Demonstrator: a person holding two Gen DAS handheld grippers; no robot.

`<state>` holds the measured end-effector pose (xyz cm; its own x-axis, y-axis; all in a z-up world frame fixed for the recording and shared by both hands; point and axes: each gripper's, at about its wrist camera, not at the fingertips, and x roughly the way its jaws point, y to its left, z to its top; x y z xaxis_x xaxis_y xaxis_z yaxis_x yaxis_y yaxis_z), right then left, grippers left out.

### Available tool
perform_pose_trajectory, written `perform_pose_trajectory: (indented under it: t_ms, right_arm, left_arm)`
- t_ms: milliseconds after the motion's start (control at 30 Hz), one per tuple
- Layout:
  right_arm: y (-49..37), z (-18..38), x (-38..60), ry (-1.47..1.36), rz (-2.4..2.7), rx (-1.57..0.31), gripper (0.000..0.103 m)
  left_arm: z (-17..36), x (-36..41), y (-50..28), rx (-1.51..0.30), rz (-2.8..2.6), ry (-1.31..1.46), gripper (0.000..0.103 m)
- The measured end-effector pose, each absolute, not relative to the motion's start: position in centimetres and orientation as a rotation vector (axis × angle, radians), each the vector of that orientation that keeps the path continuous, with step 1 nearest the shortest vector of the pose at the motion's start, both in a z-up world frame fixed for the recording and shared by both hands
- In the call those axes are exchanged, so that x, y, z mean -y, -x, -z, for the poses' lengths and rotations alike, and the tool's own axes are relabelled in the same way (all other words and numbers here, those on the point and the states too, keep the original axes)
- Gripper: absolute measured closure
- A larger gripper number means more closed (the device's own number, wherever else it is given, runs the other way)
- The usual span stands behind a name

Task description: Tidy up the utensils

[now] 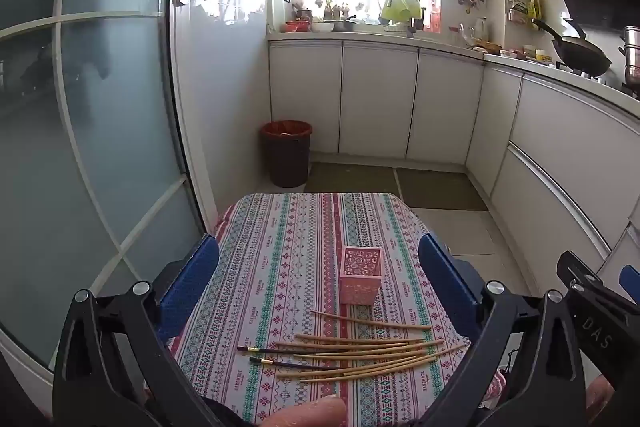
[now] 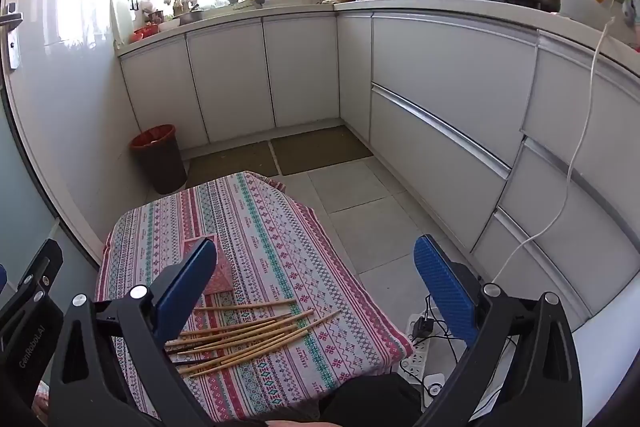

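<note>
Several bamboo chopsticks (image 1: 368,355) lie loose near the front of a small table under a patterned cloth (image 1: 280,259); two among them have dark handles (image 1: 280,350). Just behind them stands a pink lattice holder (image 1: 361,279), upright and empty as far as I can see. My left gripper (image 1: 320,275) hovers above the table, open, nothing between its blue pads. In the right wrist view the chopsticks (image 2: 248,335) lie at lower left and the pink holder (image 2: 224,273) is mostly hidden behind the left finger. My right gripper (image 2: 316,279) is open and empty, over the table's right side.
A dark bin with a red liner (image 1: 286,151) stands on the floor beyond the table. White cabinets (image 2: 440,99) line the back and right. A power strip with cables (image 2: 420,351) lies on the floor by the table's right corner. A glass door (image 1: 100,107) is at left.
</note>
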<state>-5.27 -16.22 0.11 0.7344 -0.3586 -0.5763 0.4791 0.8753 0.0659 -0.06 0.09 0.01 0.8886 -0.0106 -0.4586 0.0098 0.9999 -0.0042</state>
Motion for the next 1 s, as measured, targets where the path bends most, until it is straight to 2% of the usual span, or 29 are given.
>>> perform_pose_trajectory:
  t_ms: [1000]
  right_arm:
    - [5.1,0.3,15.9,-0.217,0.444,-0.613,0.007]
  left_arm:
    - [0.6,-0.3,-0.2,-0.513,0.001,0.006,0.007]
